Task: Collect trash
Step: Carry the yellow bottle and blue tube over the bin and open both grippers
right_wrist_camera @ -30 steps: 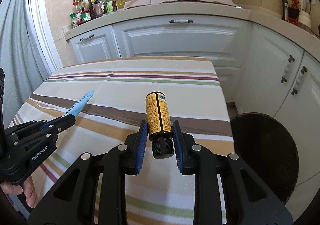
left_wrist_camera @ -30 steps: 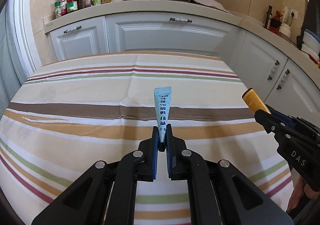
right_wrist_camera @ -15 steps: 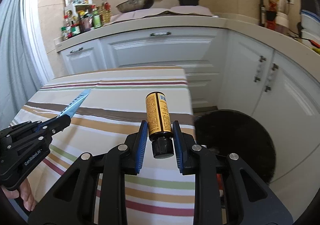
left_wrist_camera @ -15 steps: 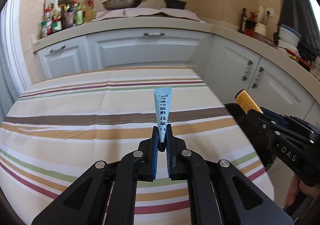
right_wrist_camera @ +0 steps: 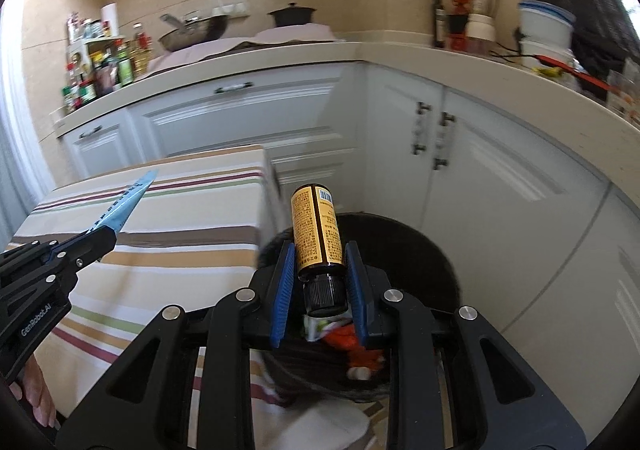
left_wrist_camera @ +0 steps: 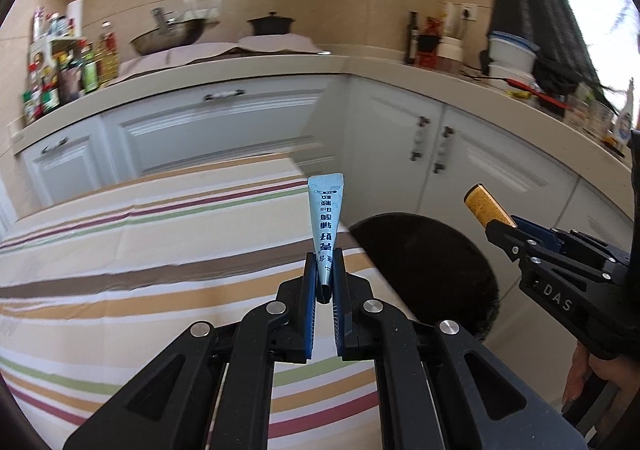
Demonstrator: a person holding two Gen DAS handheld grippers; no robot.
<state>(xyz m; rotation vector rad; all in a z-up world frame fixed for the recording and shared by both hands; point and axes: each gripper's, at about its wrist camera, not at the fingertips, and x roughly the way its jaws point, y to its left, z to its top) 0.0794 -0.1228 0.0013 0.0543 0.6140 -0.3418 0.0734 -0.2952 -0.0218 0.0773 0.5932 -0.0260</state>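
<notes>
Right gripper clamps the brown bottle directly above the black trash bin; it is the nearer hand.
Bottle axis runs along the fingers, cap toward the camera; the bin, already holding scraps, lies straight below. Left gripper, closed on the blue tube pointing forward, hangs over the striped tablecloth at its edge, bin just to its right.

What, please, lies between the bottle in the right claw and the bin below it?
Nothing: in the right wrist view the bottle hangs over the bin, with only air between.
</notes>
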